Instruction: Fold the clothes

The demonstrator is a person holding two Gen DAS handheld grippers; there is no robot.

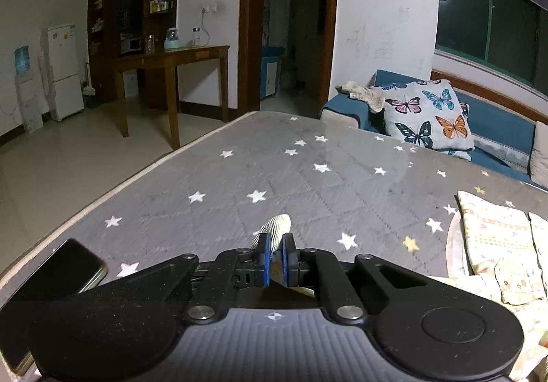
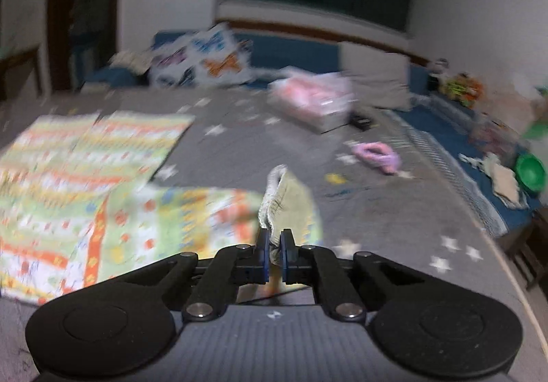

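Left wrist view: my left gripper [image 1: 276, 250] is clamped on a ribbed hem of the garment [image 1: 274, 230], which pokes up between the blue pads; I hold it there so that corner travels with my hand.
Phone: a dark phone [image 1: 65, 270] lies at the near left edge of the bed [image 1: 308, 169], apart from the cloth, so I judge it out of the fold's way.
Spread cloth: more of the patterned garment shows at the right edge of this view, lying on the star-print cover.
Cushion: a butterfly cushion [image 1: 426, 114] leans on the blue sofa [image 1: 493, 118] beyond the bed.
Right wrist view: my right gripper [image 2: 275, 246] is closed on another ribbed edge of the garment [image 2: 85, 183], lifting it clear of the cover; this view is blurred.
Why both pinch: I judge two held edges let me carry the hem over the flat part to the left.
Clutter: a pink ring [image 2: 376, 154] lies well apart on the right.
Risk: thin fabric could slip from the pads.
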